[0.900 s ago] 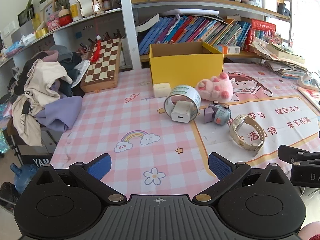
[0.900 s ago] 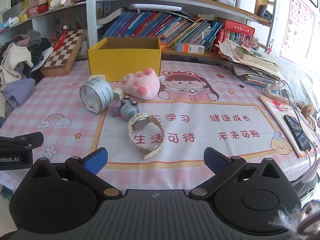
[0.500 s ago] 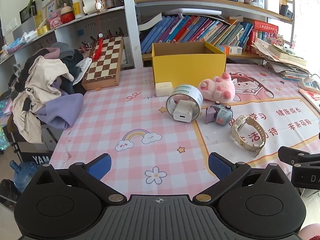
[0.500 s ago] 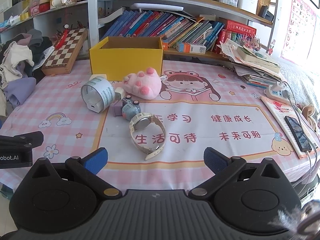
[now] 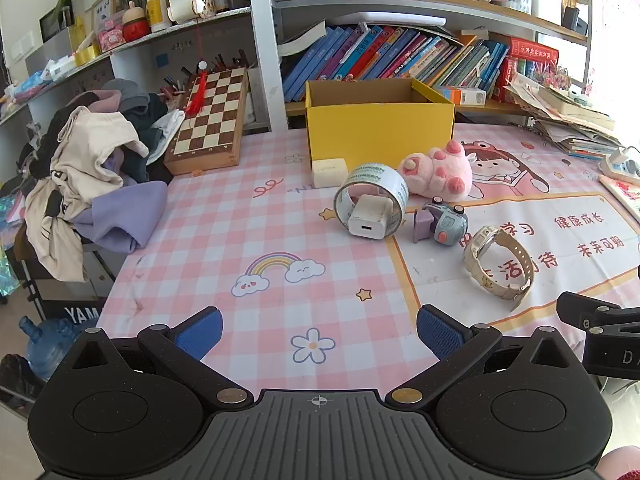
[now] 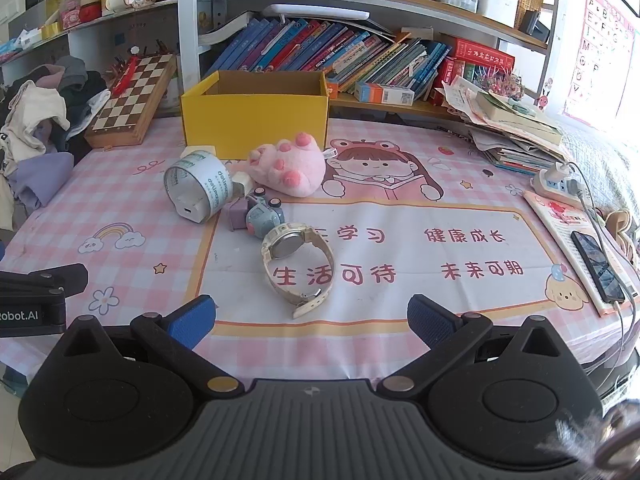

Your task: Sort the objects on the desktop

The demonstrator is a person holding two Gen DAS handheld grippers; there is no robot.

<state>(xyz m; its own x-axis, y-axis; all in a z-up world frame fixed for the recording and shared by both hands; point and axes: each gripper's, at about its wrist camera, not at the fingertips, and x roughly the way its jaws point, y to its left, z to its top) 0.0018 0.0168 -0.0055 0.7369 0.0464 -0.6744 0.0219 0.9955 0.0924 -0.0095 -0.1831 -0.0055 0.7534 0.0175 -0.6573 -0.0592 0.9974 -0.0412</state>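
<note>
Yellow cardboard box [image 6: 256, 120] waits open-topped at the back of the pink checked surface [image 5: 240, 248], and nothing has gone into it that I can see, so sorting looks unstarted. Left gripper [image 5: 318, 328] and right gripper [image 6: 310, 316] both hover spread wide and empty. Loose items, one of each: cream wristwatch [image 6: 296, 264], clear tape roll [image 5: 370, 196] (a white charger [image 5: 370, 218] sits inside it), pink plush paw [image 6: 288, 168], small grey toy camera [image 5: 444, 224], white block [image 5: 329, 172]. Nearest the right gripper is the wristwatch; closing on its strap seems the next move.
</note>
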